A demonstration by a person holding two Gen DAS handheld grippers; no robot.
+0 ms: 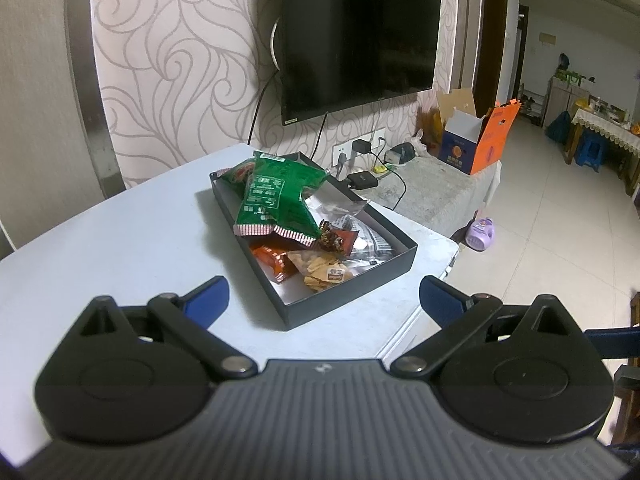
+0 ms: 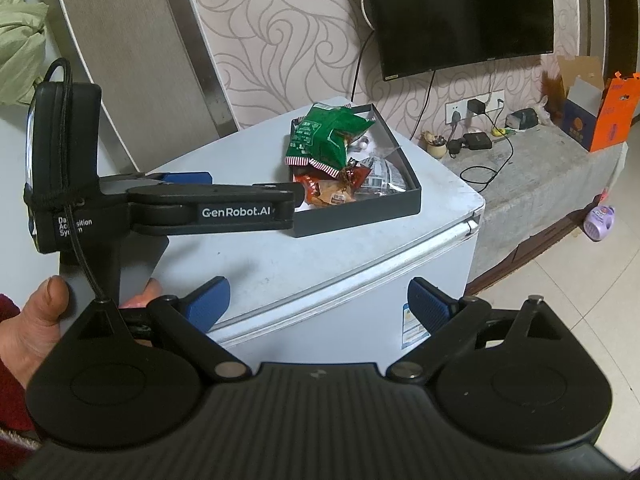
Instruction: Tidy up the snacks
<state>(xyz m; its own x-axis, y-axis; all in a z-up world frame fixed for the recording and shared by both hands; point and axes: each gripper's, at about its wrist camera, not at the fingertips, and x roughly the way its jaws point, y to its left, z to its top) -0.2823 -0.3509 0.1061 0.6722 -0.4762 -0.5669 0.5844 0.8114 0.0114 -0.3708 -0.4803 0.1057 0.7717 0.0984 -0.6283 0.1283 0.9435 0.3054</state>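
The dark snack tray (image 1: 404, 258) is being faced just beyond the left gripper (image 1: 324, 294), its long axis running away toward the far wall. The right gripper (image 2: 318, 302) is being held farther back, off the bench (image 2: 280, 256). Both pairs of fingers are being held wide apart, empty.

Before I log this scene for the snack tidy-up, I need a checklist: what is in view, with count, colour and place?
Shallow black cardboard tray: one, on the pale blue cabinet top.
Green foil snack bag with red-striped edge: one, lying on top of the pile in the tray.
Orange snack packets: at least two, near end of the tray.
Clear cracker packet: one, beige contents, near end of the tray.
Black flat television: one, on the swirl-patterned wall.
Orange-and-blue open carton: one, on the grey ledge.
Left gripper: blue pads, open, short of the tray.
Right gripper: blue pads, open, over the cabinet's front edge.
Hand: one, holding the left gripper's handle.
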